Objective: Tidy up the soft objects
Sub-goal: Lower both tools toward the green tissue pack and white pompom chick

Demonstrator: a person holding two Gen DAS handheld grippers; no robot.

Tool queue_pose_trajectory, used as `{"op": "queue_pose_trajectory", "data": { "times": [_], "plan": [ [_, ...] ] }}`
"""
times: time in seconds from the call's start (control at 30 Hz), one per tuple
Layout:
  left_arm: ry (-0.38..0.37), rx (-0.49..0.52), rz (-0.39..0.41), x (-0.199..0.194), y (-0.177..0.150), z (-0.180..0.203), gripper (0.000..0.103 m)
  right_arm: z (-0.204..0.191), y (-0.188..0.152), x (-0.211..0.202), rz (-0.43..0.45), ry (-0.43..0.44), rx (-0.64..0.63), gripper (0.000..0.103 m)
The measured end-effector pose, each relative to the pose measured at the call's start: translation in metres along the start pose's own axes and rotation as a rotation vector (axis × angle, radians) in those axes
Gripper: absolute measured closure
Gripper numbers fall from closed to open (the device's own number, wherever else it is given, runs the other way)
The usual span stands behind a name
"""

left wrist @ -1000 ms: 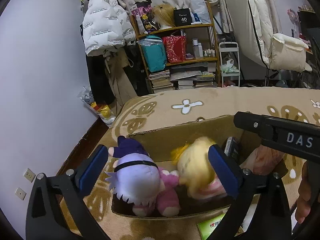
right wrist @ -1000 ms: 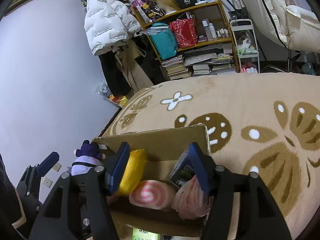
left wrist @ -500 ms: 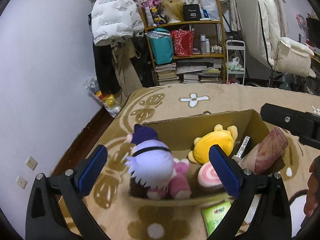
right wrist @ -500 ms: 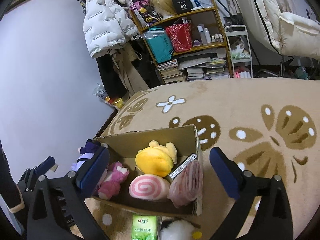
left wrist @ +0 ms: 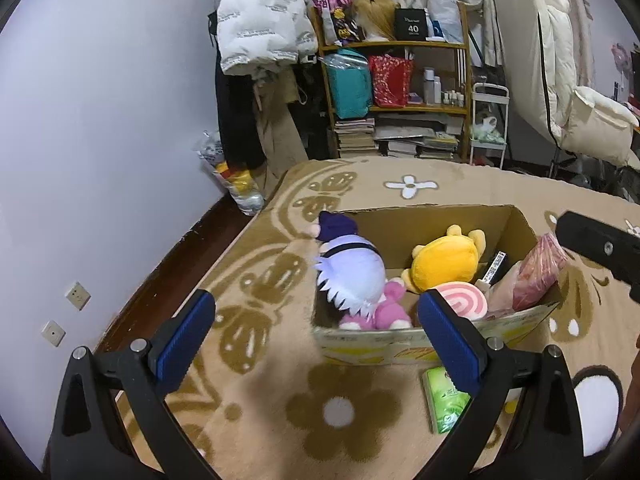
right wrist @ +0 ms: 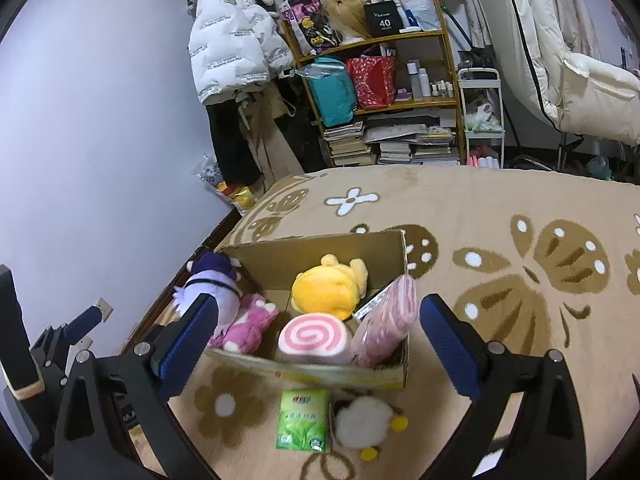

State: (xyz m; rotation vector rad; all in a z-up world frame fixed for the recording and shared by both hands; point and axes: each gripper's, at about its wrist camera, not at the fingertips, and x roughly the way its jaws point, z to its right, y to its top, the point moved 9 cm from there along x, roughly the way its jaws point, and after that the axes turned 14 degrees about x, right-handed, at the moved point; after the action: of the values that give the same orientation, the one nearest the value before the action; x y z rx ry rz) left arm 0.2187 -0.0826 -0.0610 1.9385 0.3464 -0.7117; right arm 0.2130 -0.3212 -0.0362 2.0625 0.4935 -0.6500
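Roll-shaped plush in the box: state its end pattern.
Pink and white spiral on the roll-shaped plush, clearest in the right wrist view.

My right gripper (left wrist: 600,246) is cut off by the left view's edge; the dark packet (right wrist: 370,302) in the box (right wrist: 320,374) is mostly buried, its label unreadable.

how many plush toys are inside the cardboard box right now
4 visible: purple-haired doll at the left end, pink plush beside it, yellow plush at the back middle, pink swirl roll at the front. Others may be hidden underneath.
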Motion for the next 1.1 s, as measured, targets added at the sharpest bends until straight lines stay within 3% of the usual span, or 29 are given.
{"op": "queue_pose_trajectory", "data": {
  "times": [0.57, 1.1],
  "plan": [
    [-0.012, -0.015, -0.048, -0.023, -0.038, 0.002, 0.002, 0.032, -0.041, -0.023, -0.033, -0.055, 0.086, 0.000],
    [-0.027, 0.019, -0.102, -0.002, -0.061, 0.028, 0.002, 0.063, -0.068, 0.011, -0.123, -0.123, 0.139, 0.000]
  ]
}}
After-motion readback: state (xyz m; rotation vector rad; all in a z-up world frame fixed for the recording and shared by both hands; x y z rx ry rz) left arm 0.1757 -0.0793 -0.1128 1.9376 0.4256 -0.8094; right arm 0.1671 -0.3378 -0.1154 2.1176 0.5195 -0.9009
